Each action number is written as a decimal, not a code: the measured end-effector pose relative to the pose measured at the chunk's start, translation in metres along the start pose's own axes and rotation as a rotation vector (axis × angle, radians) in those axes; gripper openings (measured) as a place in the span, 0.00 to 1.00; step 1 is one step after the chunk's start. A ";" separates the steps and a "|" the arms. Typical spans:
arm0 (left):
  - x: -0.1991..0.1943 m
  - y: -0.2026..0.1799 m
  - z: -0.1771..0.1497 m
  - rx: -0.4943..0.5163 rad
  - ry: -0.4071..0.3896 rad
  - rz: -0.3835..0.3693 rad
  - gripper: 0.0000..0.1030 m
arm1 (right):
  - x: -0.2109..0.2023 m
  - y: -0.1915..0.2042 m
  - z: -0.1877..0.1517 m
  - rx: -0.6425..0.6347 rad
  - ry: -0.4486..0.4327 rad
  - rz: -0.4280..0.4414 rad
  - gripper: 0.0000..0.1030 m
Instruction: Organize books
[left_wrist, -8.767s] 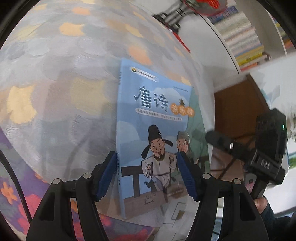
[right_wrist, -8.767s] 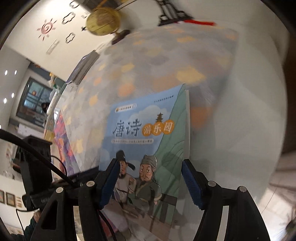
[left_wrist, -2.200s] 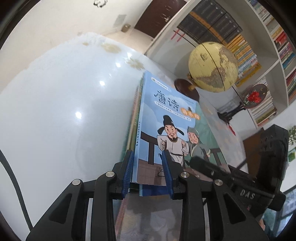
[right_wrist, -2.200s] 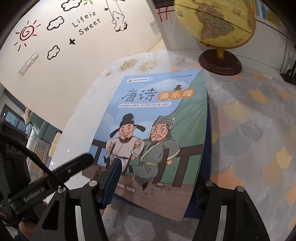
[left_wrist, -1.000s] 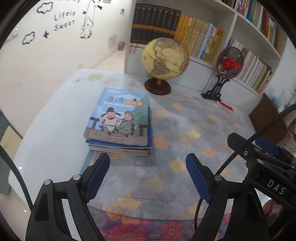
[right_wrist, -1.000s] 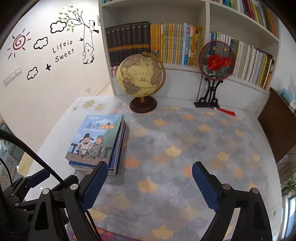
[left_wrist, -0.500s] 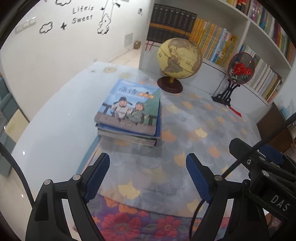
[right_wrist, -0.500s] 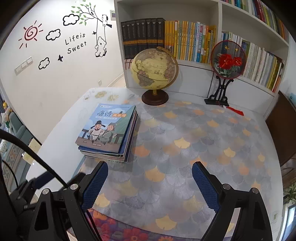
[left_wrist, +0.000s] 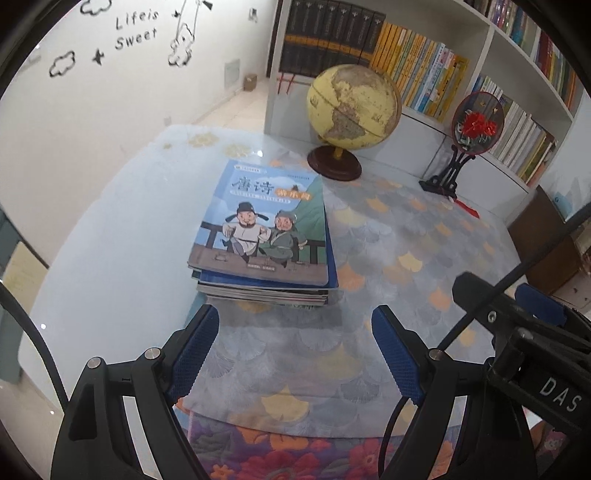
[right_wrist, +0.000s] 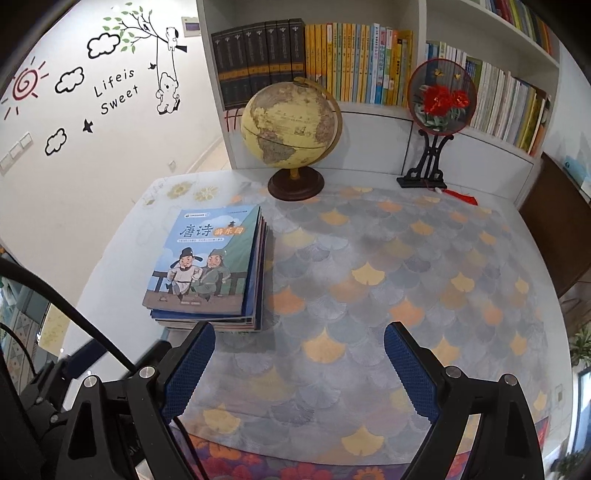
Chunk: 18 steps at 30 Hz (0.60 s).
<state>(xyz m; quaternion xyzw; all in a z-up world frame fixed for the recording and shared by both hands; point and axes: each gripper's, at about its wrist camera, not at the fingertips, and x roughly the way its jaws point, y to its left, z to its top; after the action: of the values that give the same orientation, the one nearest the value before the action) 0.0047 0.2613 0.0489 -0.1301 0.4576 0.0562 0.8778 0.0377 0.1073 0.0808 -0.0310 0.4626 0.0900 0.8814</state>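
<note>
A stack of thin books (left_wrist: 262, 240) lies flat on the table, topped by a blue picture book with two cartoon men; it also shows in the right wrist view (right_wrist: 207, 266) at left of centre. My left gripper (left_wrist: 295, 347) is open and empty, held above the table just short of the stack's near edge. My right gripper (right_wrist: 299, 369) is open and empty, to the right of the stack. The right gripper's body (left_wrist: 528, 339) shows at the lower right of the left wrist view.
A yellow globe (right_wrist: 291, 125) on a dark wooden base stands behind the stack. A round red-flower fan on a black stand (right_wrist: 439, 110) is at the back right. A white bookshelf full of upright books (right_wrist: 369, 62) lines the back wall. The table (right_wrist: 369, 280) has a leaf-pattern cover.
Both grippers have let go of the stack and pulled back and up from it, jaws opened wide. In the last half second the views shifted only a little.
</note>
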 end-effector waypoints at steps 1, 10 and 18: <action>0.001 0.003 0.000 0.003 0.004 -0.004 0.82 | 0.001 0.003 0.001 0.001 -0.002 -0.006 0.89; 0.018 0.032 0.017 0.049 0.044 -0.049 0.81 | 0.024 0.036 0.012 0.010 0.017 -0.046 0.89; 0.006 0.035 0.051 0.123 0.032 -0.078 0.82 | 0.018 0.044 0.028 0.056 -0.038 -0.091 0.91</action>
<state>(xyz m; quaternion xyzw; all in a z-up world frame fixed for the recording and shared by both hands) 0.0410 0.3088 0.0660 -0.0945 0.4689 -0.0085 0.8782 0.0621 0.1567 0.0829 -0.0258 0.4463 0.0373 0.8937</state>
